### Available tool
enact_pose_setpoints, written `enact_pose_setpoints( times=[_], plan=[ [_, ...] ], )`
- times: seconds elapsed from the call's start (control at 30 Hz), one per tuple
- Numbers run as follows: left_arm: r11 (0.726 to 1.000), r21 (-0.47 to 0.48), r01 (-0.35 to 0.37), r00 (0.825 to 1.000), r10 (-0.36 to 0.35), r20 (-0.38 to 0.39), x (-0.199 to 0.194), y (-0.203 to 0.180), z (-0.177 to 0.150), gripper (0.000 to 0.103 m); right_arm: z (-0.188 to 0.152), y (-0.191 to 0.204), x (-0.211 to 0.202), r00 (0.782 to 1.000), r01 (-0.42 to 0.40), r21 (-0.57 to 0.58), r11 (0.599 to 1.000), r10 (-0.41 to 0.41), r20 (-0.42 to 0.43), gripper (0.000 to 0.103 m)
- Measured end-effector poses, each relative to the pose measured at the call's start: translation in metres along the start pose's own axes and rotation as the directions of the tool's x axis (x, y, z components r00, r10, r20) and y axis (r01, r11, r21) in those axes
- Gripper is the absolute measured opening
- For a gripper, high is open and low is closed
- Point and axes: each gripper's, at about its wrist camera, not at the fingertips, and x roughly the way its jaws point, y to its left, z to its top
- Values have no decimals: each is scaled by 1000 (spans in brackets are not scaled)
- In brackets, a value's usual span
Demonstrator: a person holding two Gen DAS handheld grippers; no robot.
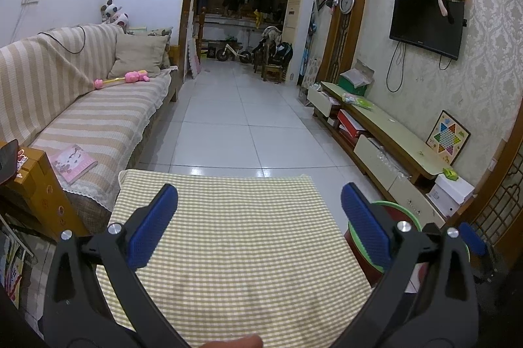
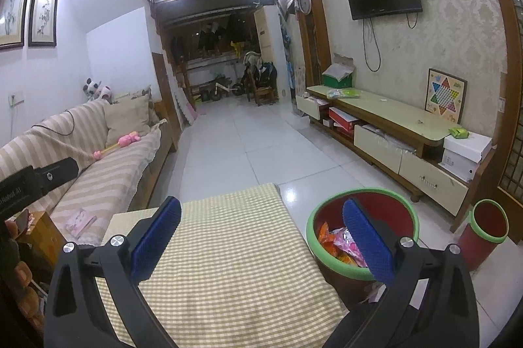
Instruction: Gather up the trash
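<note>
**Inspector:** Left wrist view first. Your left gripper (image 1: 258,223) hangs over the yellow-and-white checked tablecloth (image 1: 235,250) with its blue ribbed fingers (image 1: 152,227) spread wide and nothing between them. I see no wrapper or scrap on the cloth. That suggests the surface is cleared, or that you hold there waiting for a target.

**Operator:** And the bin from that side?

**Inspector:** Only a sliver of the round red bin with the green rim (image 1: 392,210) shows behind your right-hand finger, just beside the table's right edge. Its contents are hidden in this view. A fingertip shows at the bottom edge of the frame, so you are gripping the handle close.

**Operator:** Right wrist view?

**Inspector:** Your right gripper (image 2: 261,230) also stands spread and empty, straddling the table edge and the bin. The bin (image 2: 327,210) sits on the white floor tiles, tight against the table, presumably so a drop needs only a short carry. The trash is inside it: crumpled orange and pink snack wrappers (image 2: 336,240) lie at the bottom.

**Operator:** Anything else?

**Inspector:** A second, narrower red container with a green rim (image 2: 483,230) stands well apart, near the long low cabinet (image 2: 392,119); I cannot tell what it holds. My judgement: the collecting looks largely done.
</note>
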Motion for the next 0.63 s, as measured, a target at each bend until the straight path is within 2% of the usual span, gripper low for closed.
enact_pose_setpoints(
  times=[0.27, 0.43, 0.53, 0.63],
  plan=[
    [1000, -8, 2, 1000, -2, -18, 8, 4, -4, 98, -9, -3, 16, 998, -3, -17, 1000, 2, -57, 96],
    [1000, -10, -9, 999, 8, -37, 19, 4, -9, 98, -25, -1, 48, 989, -27, -56, 998, 18, -150, 96],
    [999, -51, -15, 997, 11, -72, 29, 11, -13, 98, -43, 5, 92, 969, -58, -106, 993, 31, -245, 96],
    [996, -77, -36, 994, 28, -104, 40, 21, -21, 98, -65, 9, 148, 932, -104, -152, 983, 43, -359, 96]
  ],
)
